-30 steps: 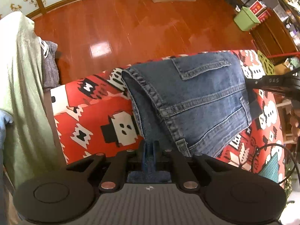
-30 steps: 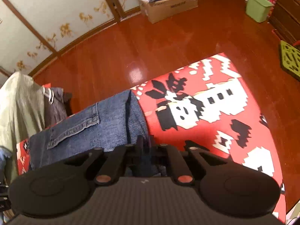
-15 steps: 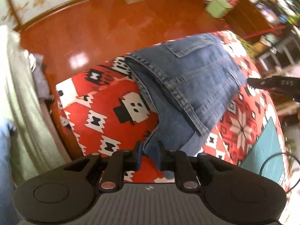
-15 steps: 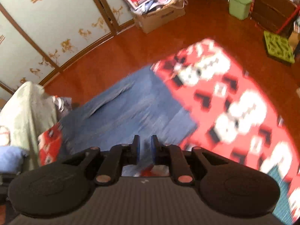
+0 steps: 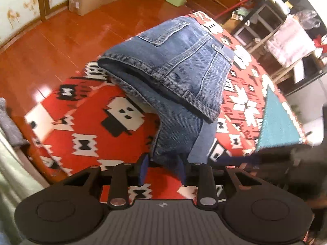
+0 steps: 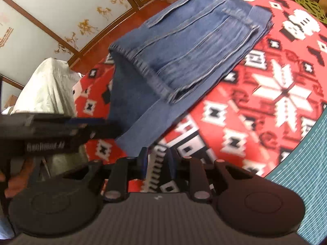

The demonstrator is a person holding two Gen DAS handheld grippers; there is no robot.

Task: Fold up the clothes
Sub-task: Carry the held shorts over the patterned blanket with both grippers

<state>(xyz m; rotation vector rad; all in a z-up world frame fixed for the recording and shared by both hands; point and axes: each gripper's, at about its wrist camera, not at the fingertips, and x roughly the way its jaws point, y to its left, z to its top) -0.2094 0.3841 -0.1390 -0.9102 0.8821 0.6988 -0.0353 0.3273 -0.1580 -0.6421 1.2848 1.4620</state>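
One pair of jeans (image 5: 175, 61) is lying folded on the worktop (image 5: 85, 126), which is wearing a red patterned cloth w/ white and black figures. One loose denim flap is hanging toward the near edge. Two tongs are showing. Left tongs (image 5: 162, 170) are standing apart, the flap's end is sitting between the fingers, not pinched. Right tongs (image 6: 158, 168) are also apart, holding nothing, hovering over the cloth just beside the flap, approx. level w/ left ones.

Black gripper (image 5: 162, 170) bodies; blue fingers (image 5: 144, 168); ribbed grey housings.
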